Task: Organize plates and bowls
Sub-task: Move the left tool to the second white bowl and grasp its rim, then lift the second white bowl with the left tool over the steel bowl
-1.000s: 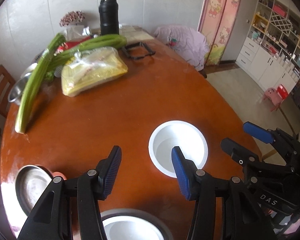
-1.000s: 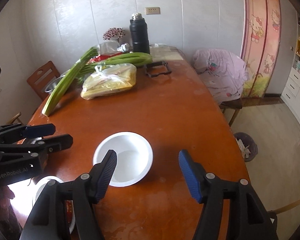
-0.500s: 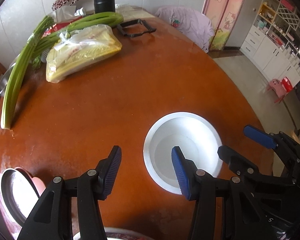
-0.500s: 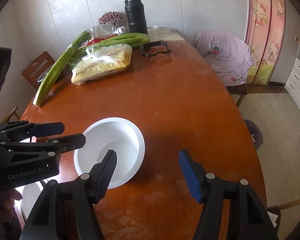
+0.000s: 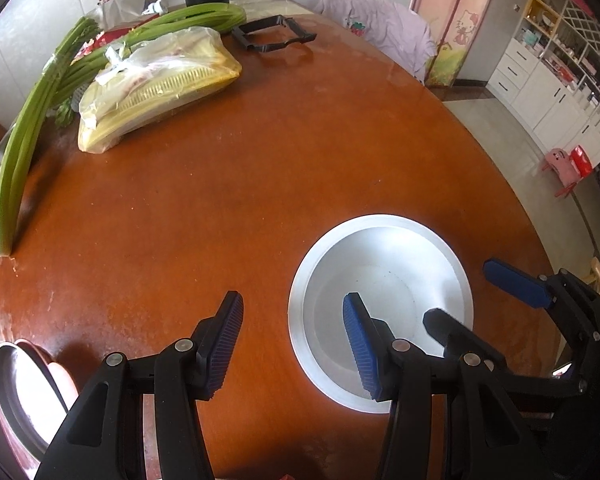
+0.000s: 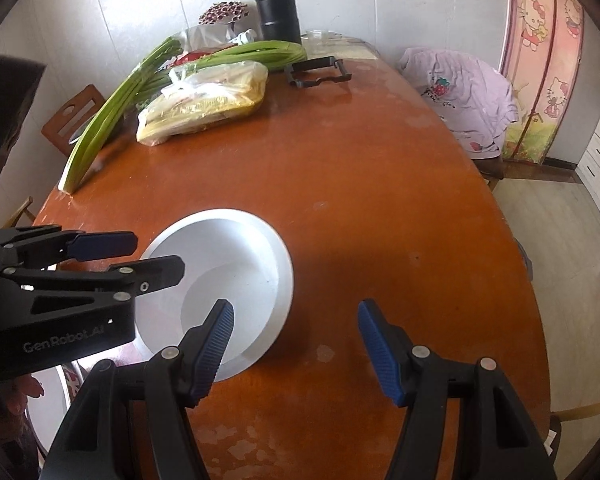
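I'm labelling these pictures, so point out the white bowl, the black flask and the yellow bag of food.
white bowl [image 5: 384, 280], left wrist view, on its inner floor.
black flask [image 6: 278, 8], right wrist view, on the middle of its body.
yellow bag [image 5: 160, 88], left wrist view, on its plastic top face.

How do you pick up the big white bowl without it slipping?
Probably by its rim. The white bowl sits upright and open on the table, so its thin edge sticks up free. Come from above, one finger inside and one outside. The left gripper and right gripper each already straddle an opposite side of the rim.
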Demonstrator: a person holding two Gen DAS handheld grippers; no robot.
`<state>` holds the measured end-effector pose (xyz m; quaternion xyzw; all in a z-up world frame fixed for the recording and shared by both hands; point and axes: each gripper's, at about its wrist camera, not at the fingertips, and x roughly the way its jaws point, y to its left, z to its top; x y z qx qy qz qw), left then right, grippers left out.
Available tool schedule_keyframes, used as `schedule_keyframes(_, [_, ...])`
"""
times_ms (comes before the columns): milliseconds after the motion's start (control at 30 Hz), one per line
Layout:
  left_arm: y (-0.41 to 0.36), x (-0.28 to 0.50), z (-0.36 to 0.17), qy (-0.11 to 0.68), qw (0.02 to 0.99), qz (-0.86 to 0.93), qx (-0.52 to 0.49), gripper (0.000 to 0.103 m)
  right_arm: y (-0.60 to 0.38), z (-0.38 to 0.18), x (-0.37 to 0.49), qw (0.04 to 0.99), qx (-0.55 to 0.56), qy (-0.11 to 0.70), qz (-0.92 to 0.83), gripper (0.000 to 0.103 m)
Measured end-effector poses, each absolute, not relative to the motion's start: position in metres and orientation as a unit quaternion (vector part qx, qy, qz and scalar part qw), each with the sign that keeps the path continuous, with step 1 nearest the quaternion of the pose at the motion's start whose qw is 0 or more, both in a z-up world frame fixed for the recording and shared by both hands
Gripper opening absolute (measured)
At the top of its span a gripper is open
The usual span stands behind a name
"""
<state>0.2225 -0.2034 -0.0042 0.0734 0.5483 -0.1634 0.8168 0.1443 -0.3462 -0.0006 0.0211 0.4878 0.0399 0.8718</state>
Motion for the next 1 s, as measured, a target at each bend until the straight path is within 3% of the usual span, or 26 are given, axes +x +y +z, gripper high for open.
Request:
schedule_keyframes(267, [-0.207, 0.226, -0.016, 0.566, 0.804, -0.169, 0.067, 0.053, -0.332, -0.006, 0.144, 0.870, 0.008, 0.489, 0.061, 0.056])
schedule_keyframes(533, [-0.209, 0.228, -0.027, 0.580, 0.794, -0.170, 0.069, 0.041, -0.324, -0.010, 0.143, 0.867, 0.008, 0.493, 0.077, 0.050])
schedule_keyframes(1000, [-0.205, 0.225, -0.023, 0.582, 0.792, -0.179, 0.053, 0.033, -0.313, -0.006, 0.141, 0.866, 0.007, 0.491, 0.096, 0.043])
